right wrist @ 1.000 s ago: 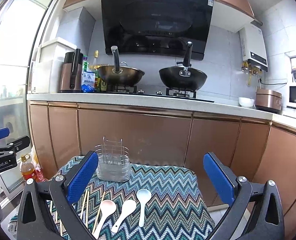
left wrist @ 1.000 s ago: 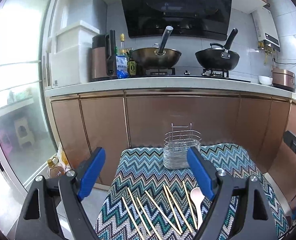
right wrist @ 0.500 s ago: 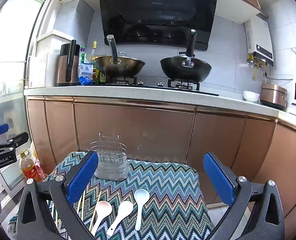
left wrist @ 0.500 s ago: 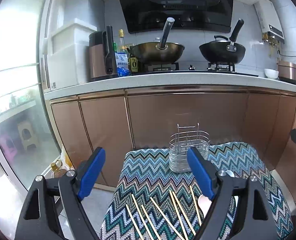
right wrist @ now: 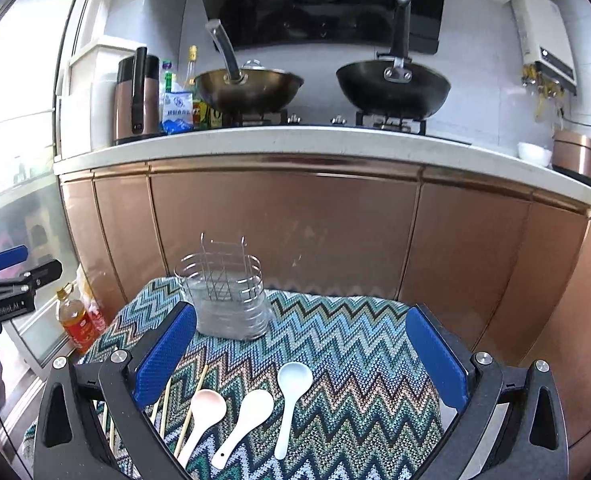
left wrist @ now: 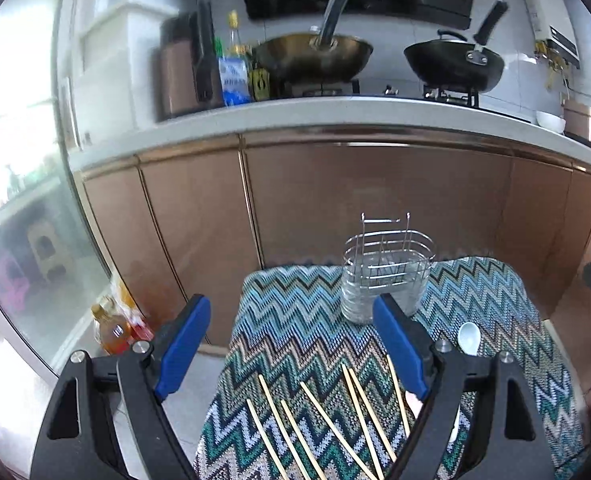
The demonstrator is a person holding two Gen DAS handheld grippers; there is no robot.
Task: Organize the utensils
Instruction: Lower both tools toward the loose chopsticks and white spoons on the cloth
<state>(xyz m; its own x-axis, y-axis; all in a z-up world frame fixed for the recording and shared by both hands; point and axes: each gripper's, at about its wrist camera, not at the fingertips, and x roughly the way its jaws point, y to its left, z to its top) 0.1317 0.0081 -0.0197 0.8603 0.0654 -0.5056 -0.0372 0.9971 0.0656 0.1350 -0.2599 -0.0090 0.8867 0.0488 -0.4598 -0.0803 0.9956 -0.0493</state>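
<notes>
A wire utensil holder stands at the far edge of a zigzag-patterned cloth; it also shows in the right wrist view. Several wooden chopsticks lie loose on the cloth in front of my left gripper, which is open and empty above them. Three ceramic spoons lie side by side: pink, white, pale blue. My right gripper is open and empty above the spoons. The pale blue spoon shows in the left wrist view.
Copper cabinet fronts stand close behind the cloth-covered surface. Two woks sit on the stove above. An oil bottle stands on the floor at the left, by a glass door. The left gripper shows at the right view's left edge.
Both grippers have tilted downward and moved closer to the cloth. The holder, chopsticks and spoons now sit higher and larger in view. Nothing on the cloth has moved.
</notes>
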